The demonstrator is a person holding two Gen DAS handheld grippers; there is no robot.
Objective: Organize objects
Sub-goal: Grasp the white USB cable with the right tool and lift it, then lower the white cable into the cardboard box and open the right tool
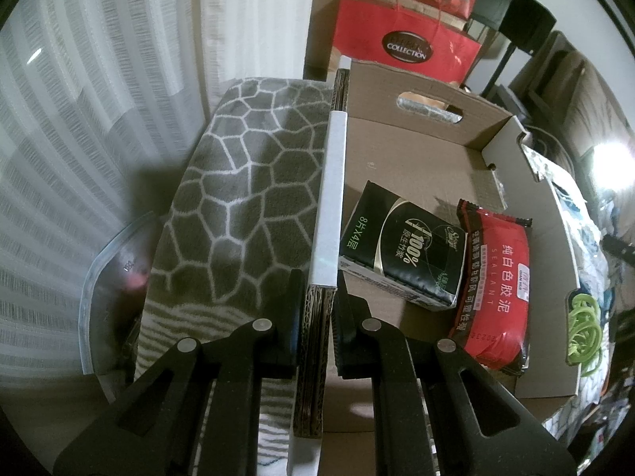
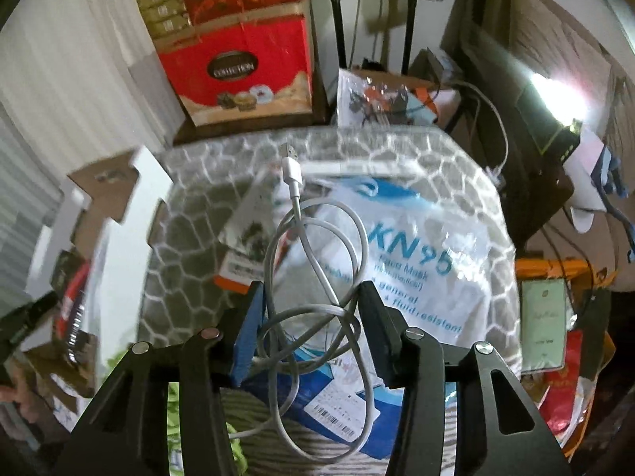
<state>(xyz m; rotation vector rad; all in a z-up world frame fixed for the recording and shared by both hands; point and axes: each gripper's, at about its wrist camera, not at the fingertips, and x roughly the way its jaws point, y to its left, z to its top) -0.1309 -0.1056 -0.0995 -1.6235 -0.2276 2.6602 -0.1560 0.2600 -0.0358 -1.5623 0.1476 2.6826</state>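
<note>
My left gripper point(image 1: 317, 297) is shut on the near wall of a cardboard box point(image 1: 416, 158), one finger outside and one inside. In the box lie a black tissue pack point(image 1: 401, 246) and a red sealant packet point(image 1: 496, 285). My right gripper point(image 2: 309, 317) holds a coiled white USB cable point(image 2: 313, 277) between its fingers, lifted above a KN95 mask bag point(image 2: 408, 261) on the grey patterned blanket point(image 2: 190, 246). A small box point(image 2: 246, 238) lies to the left of the bag.
Red gift boxes point(image 2: 238, 59) stand at the back. The blanket point(image 1: 238, 198) lies left of the cardboard box. A green cord coil point(image 1: 583, 325) lies right of it. Part of the cardboard box point(image 2: 107, 190) shows at the left of the right wrist view.
</note>
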